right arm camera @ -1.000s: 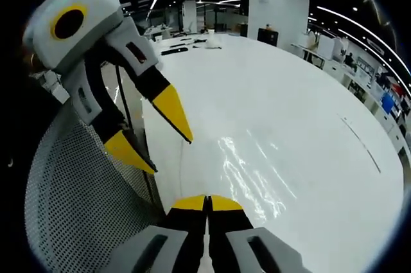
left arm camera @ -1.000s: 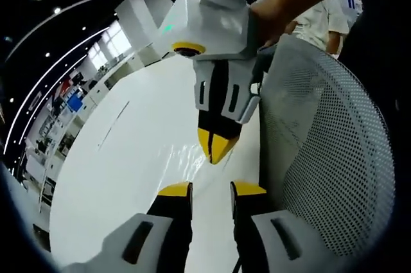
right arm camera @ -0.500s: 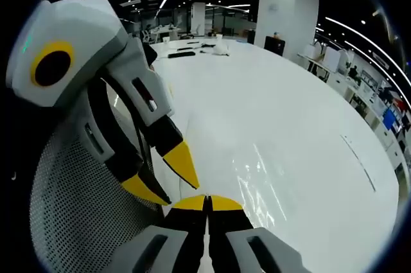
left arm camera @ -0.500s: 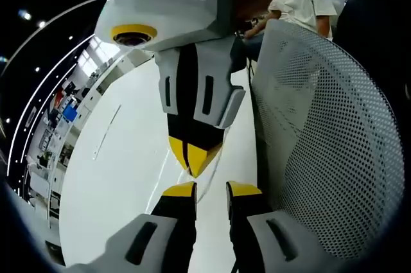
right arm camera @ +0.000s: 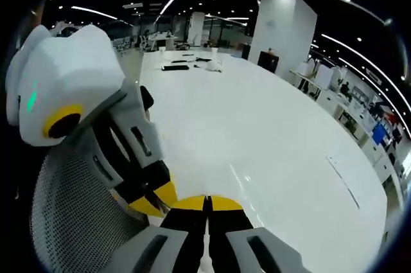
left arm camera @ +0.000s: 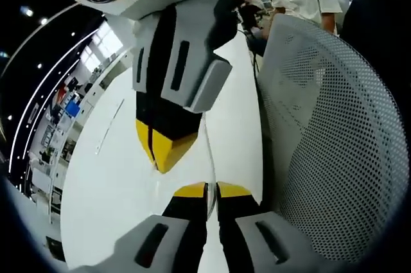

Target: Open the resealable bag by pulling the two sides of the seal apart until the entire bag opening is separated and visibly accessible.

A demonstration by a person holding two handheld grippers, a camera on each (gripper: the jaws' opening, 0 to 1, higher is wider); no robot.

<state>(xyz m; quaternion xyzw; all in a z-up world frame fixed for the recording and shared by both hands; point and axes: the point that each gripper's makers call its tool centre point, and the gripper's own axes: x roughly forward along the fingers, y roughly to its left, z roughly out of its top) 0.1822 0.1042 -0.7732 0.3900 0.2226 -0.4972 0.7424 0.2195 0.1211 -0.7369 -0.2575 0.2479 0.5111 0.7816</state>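
In the left gripper view, the left tongs point(left arm camera: 206, 190) rise from the bottom with their yellow-tipped black jaws pressed together on a thin, clear edge of the transparent resealable plastic bag point(left arm camera: 207, 157), which shows as a faint upright line running away from the tips. Just above and to the left, the right tongs point(left arm camera: 158, 148) point down at them, yellow tips together and nearly touching the left pair. What those tips hold cannot be made out here.

In the right gripper view, the right tongs sit at the bottom with jaws closed tight (no gap between the yellow pads), and a thin pale sliver at the tips suggests bag film, though it is too slight to be sure. The left tongs come in from the left, their yellow tips just beside the right pair.

Beside both pairs stands a grey perforated mesh chair back point(left arm camera: 327, 138). Beyond them spreads the broad glossy white table point(right arm camera: 257, 125), with a few small dark items point(right arm camera: 175, 67) at its far end.
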